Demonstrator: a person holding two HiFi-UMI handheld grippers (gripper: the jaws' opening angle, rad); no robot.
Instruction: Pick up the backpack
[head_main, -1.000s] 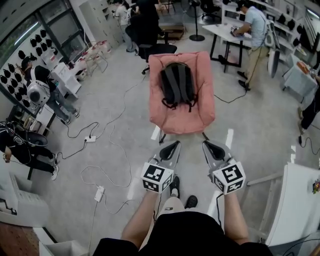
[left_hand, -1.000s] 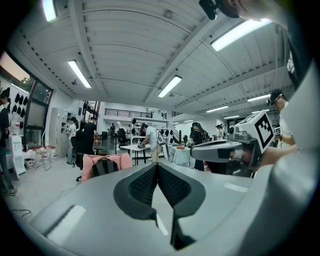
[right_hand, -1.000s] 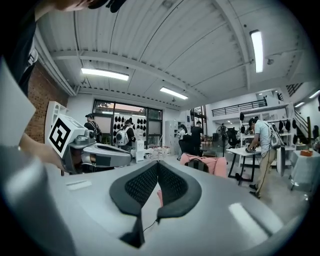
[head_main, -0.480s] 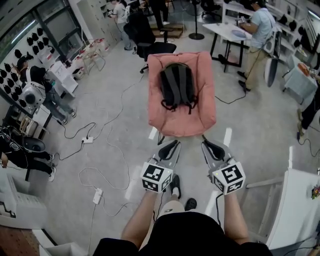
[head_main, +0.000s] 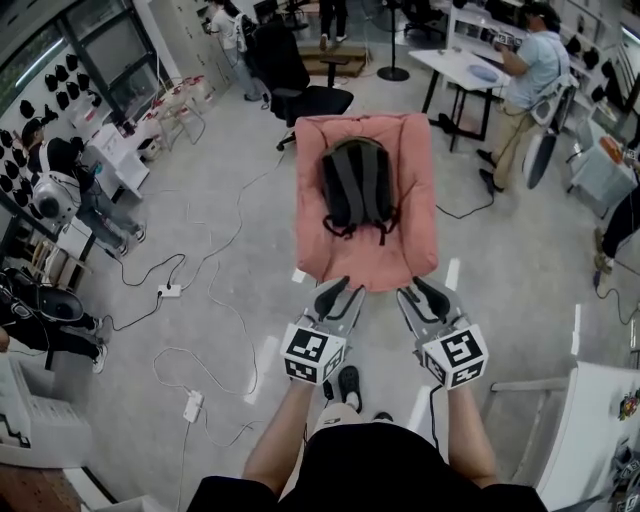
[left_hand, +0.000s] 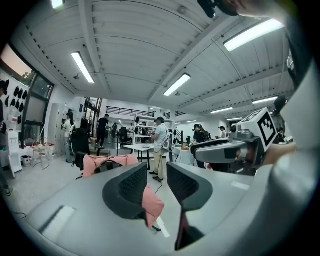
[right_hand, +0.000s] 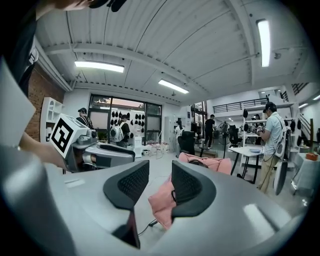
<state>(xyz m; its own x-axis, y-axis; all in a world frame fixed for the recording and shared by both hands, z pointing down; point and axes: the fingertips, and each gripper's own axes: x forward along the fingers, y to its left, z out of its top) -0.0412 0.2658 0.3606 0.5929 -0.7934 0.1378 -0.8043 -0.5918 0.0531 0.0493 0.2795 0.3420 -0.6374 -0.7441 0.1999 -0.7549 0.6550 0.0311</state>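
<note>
Workshop floor (head_main: 200, 190) is grey, with loose cables (head_main: 225, 250) and a power strip (head_main: 168, 290) on the left. A pink padded chair (head_main: 400, 250) sits mid-floor straight ahead of you. The black backpack (head_main: 356, 185) lies on its seat, strap side up, toward the far end against the chair back.

Your left gripper (head_main: 335, 297) and right gripper (head_main: 428, 297) are side by side and pointing at the chair. In the head view their tips overlap the chair's near edge. Both are short of the backpack, with bare pink cushion between it and them.

Left gripper view: jaws are apart and opening, with nothing between the pads. Only the chair's near edge shows through the gap. Right gripper view: same, jaws parted and opening, pads empty, pink cushion edge beyond.

Far left of the pink chair stands a black office chair (head_main: 300, 90). At far right a person (head_main: 535, 75) stands at a white table (head_main: 455, 65).
</note>
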